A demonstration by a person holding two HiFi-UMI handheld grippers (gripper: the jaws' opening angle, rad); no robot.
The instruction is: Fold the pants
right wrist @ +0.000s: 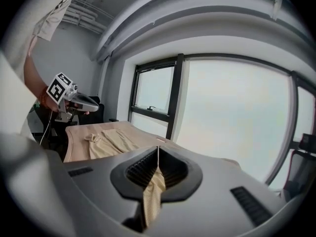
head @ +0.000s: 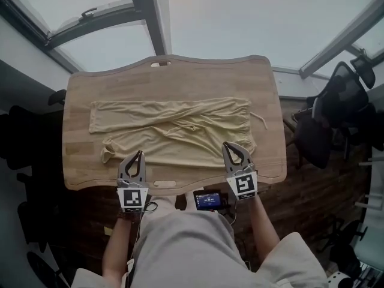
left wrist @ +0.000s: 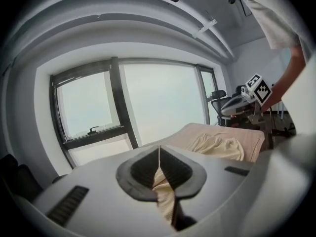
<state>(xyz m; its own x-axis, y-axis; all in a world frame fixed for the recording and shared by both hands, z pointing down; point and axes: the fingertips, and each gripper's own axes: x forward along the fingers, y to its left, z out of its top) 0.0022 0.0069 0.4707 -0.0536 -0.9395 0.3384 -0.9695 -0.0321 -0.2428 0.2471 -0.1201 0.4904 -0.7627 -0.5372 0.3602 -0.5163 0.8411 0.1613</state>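
One pair of beige pants (head: 174,134); creased, flat across wooden table (head: 180,80)

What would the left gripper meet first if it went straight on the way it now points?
Most likely the pants themselves. The left gripper, shut on their near edge, points across the table and slightly downward, so the spread fabric lies first in its line. Depth is unclear.
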